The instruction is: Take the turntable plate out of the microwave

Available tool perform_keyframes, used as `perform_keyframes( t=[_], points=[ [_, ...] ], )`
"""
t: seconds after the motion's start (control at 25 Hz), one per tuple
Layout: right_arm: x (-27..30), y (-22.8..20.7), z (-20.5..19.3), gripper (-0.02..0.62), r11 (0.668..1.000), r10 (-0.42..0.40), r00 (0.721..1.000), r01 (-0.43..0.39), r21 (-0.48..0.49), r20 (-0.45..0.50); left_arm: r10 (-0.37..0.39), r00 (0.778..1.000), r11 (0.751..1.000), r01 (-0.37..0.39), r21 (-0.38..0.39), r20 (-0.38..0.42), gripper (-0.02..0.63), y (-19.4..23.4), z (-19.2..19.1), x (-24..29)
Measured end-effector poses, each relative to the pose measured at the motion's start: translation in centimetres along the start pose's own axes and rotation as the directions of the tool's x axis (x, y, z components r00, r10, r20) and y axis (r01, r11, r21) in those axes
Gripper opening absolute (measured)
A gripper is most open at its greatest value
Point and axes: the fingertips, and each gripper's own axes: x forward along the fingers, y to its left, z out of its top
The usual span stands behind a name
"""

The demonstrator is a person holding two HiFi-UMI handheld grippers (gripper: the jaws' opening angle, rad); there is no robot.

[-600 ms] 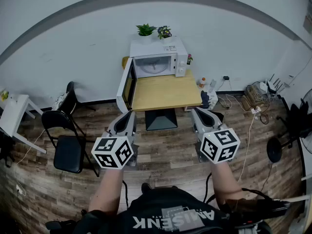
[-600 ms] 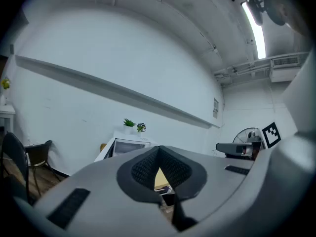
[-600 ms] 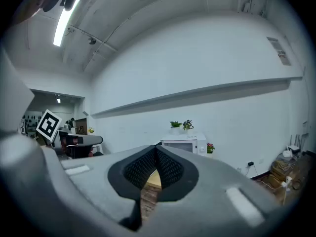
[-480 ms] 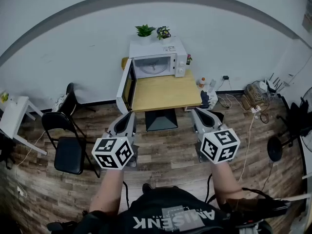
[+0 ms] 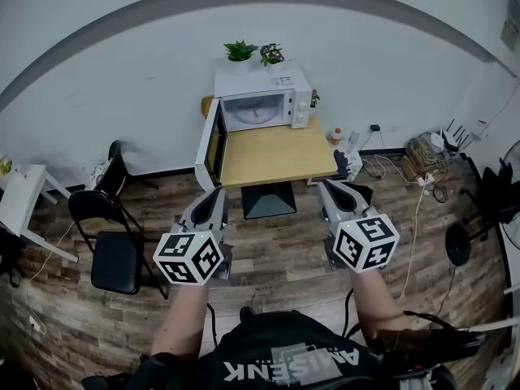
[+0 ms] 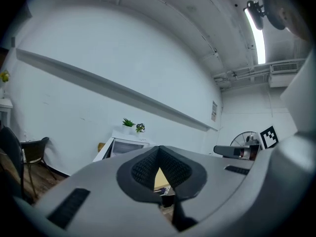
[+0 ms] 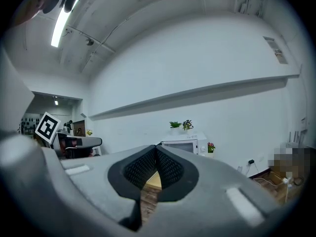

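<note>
Grippers: we hold the left gripper [image 5: 217,192] and the right gripper [image 5: 325,185] side by side above the wooden floor [image 5: 284,258], both pointing to 12 o'clock.
Left jaws: pressed together at the tips in the left gripper view, with nothing between them.
Right jaws: pressed together in the same way, pinching nothing.
Chair: a black folding chair [image 5: 110,234] stands at 9 o'clock from the left gripper, well apart.
Table: a wooden table [image 5: 276,157] stands at 12 o'clock, beyond both grippers.
Microwave: the white microwave [image 5: 264,96] sits at the far edge of the table, near the wall; its door [image 5: 213,140] is open, swung toward 9 o'clock.
Turntable plate: the turntable plate [image 5: 255,112] lies inside the microwave, a pale round disc, well apart from both grippers.
Plants: two small potted plants [image 5: 240,50] stand on top of the microwave.
Cables: loose cables [image 5: 422,157] lie on the floor at 2 o'clock.
</note>
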Motion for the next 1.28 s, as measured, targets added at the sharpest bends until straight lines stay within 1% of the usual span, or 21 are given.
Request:
perform_keyframes(
  t=[0.12, 0.28, 0.44, 0.64, 0.72, 0.84, 0.92, 1.0, 1.12, 1.16, 1.28],
  points=[
    [0.7, 0.5, 0.0, 0.003, 1.000, -0.003, 1.000, 0.003, 0.016, 0.008, 0.001, 1.000, 1.000, -0.001, -0.011, -0.003, 0.002, 1.1, -0.1, -0.1],
    [2.0, 1.7, 0.8, 0.003, 0.997, 0.017, 0.998, -0.021, 0.069, 0.056, 0.008, 1.000, 1.000, -0.008, -0.016, -0.008, 0.002, 2.8, 0.1, 0.0],
    [3.5, 3.0, -0.1, 0.003, 1.000, -0.005, 1.000, 0.004, 0.030, 0.027, -0.013, 1.000, 0.999, 0.012, -0.030, -0.022, 0.002, 4.4, -0.5, -0.1],
    [4.8, 4.0, -0.8, 0.003, 0.999, -0.026, 0.999, 0.025, 0.027, 0.023, -0.066, 0.997, 0.998, 0.066, -0.005, -0.027, 0.002, 5.8, -0.3, 0.6],
    [5.3, 3.9, -1.0, 0.003, 0.999, -0.039, 0.999, 0.038, 0.027, 0.019, -0.075, 0.997, 0.997, 0.075, -0.007, -0.026, 0.002, 6.5, -0.2, 1.1],
    [6.4, 3.5, -0.7, 0.003, 0.999, -0.036, 0.999, 0.036, 0.029, 0.014, -0.078, 0.997, 0.997, 0.077, -0.015, -0.026, 0.002, 7.1, 0.1, 2.2],
    [7.4, 2.8, -0.3, 0.003, 0.999, -0.030, 0.999, 0.030, 0.029, 0.019, -0.069, 0.997, 0.998, 0.069, -0.004, -0.026, 0.002, 7.5, 0.3, 3.3],
    [8.7, 1.8, 0.0, 0.003, 0.999, -0.020, 0.999, 0.019, 0.035, 0.027, -0.042, 0.999, 0.999, 0.043, 0.016, -0.025, 0.002, 8.2, 0.5, 4.7],
    [10.9, 0.0, 0.7, 0.003, 0.998, 0.046, 0.998, -0.048, 0.029, 0.052, 0.014, 1.000, 0.995, -0.011, 0.094, -0.021, 0.002, 8.7, 0.8, 7.3],
    [11.8, -0.7, 0.8, 0.003, 0.997, 0.066, 0.996, -0.068, 0.028, 0.052, 0.024, 0.999, 0.994, -0.021, 0.107, -0.022, 0.002, 8.7, 0.8, 8.2],
    [14.5, -3.3, 0.8, 0.003, 0.996, 0.082, 0.996, -0.083, 0.041, 0.031, 0.056, 0.998, 0.996, -0.053, 0.076, -0.028, 0.002, 9.3, 1.1, 11.1]
  ],
)
